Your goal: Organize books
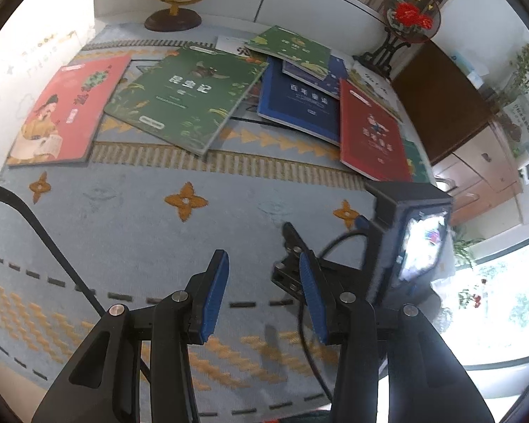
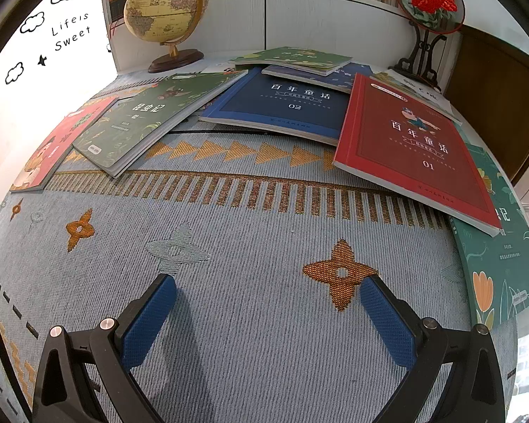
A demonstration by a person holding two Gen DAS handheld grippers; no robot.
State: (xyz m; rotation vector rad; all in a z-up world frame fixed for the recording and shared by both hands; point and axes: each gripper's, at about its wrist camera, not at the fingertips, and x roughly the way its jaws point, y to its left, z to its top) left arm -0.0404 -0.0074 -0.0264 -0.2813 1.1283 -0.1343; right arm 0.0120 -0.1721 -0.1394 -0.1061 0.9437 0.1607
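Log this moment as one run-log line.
left gripper: open, empty | right gripper: open, empty | red book: overlaps blue book | books scattered, none held

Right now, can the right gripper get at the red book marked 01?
Probably yes. The right gripper is open and empty over bare cloth, and the red book lies ahead to its right, on top of its neighbours, with its near edge lifted off the tablecloth and nothing between.

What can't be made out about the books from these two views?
- White book: title mostly covered by the red book, both views.
- Teal book: cut off by the right wrist view's edge.
- Bottom book of the far pile: covered by green book.
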